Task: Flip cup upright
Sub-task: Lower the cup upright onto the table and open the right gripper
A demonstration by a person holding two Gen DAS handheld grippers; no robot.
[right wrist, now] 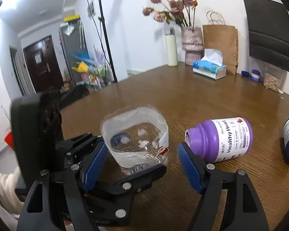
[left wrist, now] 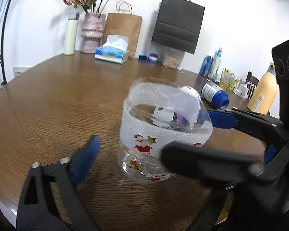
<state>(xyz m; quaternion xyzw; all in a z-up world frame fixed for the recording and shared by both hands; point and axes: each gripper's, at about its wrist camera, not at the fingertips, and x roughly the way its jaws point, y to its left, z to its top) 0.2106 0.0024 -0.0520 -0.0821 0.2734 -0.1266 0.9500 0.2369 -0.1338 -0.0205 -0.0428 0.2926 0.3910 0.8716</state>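
The cup [left wrist: 163,134] is a clear plastic tumbler with a white band and Santa stickers. It stands upright on the brown table, open mouth up, and also shows in the right wrist view [right wrist: 136,138]. My left gripper [left wrist: 129,152] is open, its blue-padded fingers [left wrist: 86,159] either side of the cup without touching it. My right gripper [right wrist: 144,163] is open around the cup's lower part. In the left wrist view its black fingers [left wrist: 221,119] reach in from the right, one in front of the cup and one behind.
A purple pill bottle [right wrist: 221,140] lies on its side just right of the cup. A blue bottle [left wrist: 215,94] lies farther right. A tissue box [left wrist: 111,54], vase [left wrist: 92,32], paper bags and a yellow flask [left wrist: 264,94] line the table's far edge.
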